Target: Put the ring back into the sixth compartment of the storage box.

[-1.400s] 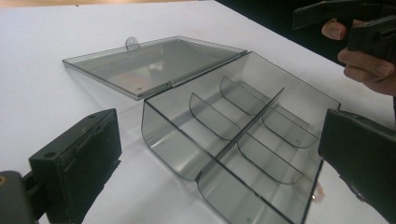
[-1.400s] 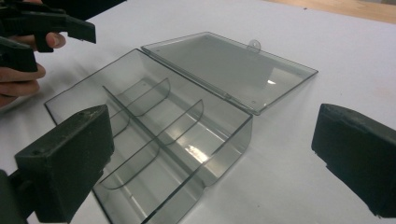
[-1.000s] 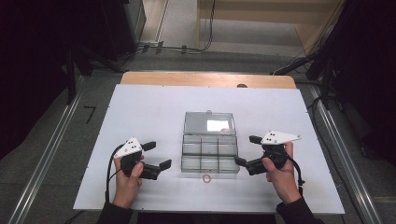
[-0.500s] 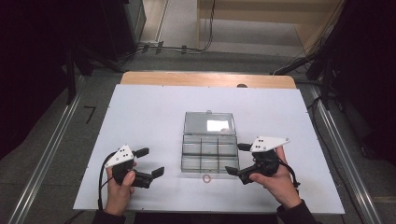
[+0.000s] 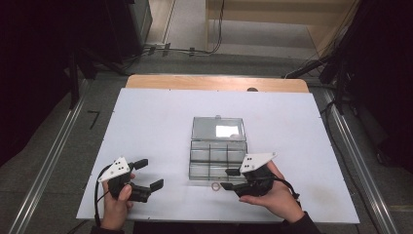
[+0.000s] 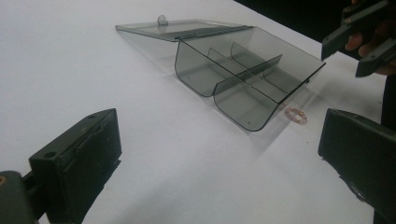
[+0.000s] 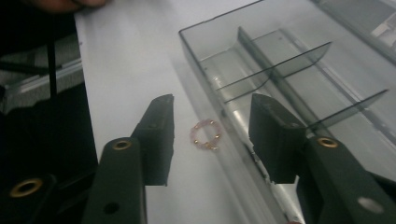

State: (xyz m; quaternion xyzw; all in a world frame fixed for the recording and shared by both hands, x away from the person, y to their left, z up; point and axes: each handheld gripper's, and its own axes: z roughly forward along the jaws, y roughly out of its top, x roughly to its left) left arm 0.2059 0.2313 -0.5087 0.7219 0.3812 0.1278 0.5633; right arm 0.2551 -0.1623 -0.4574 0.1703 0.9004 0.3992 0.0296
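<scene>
two grippers, one bead ring beside the open organiser box.
right gripper jaws spread, straddling ring for pickup; left gripper released, idle at eight o'clock.

Bead ring: pale pink with gold beads. Compartment box: clear smoky grey. Table sheet: plain white. Right gripper, left gripper: black, pale grey top plates.

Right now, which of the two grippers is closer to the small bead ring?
The right gripper: its open jaws straddle the bead ring; the left gripper is off to the side.
</scene>
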